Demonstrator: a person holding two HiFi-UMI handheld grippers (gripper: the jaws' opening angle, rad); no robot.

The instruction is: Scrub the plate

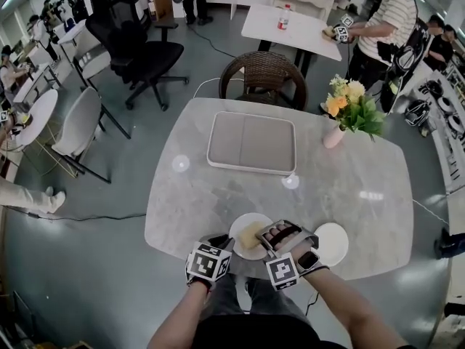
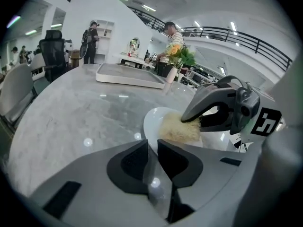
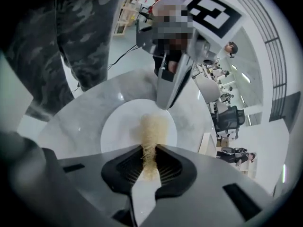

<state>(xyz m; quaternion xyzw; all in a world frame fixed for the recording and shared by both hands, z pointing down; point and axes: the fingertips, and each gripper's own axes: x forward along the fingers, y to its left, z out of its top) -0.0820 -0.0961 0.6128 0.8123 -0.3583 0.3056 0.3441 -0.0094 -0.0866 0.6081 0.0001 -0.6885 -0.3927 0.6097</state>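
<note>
Head view: plate (image 1: 240, 229) at near edge of table (image 1: 196, 195), between both grippers. Left gripper (image 1: 221, 242) jaws nearly closed, pinching plate rim. Right gripper (image 1: 270, 237) jaws clamped on scrubber (image 1: 252, 236), pad resting on plate centre.

I see a round white plate (image 1: 238, 233) lying flat at the near edge of the tabletop (image 1: 349, 187), its near rim pinched, as far as I can tell, in my left claw (image 2: 152, 148). A pale yellow, fibrous scrub pad (image 3: 154, 129) rests on the plate's middle, clamped edge-on in my right claw (image 3: 150, 160).
</note>
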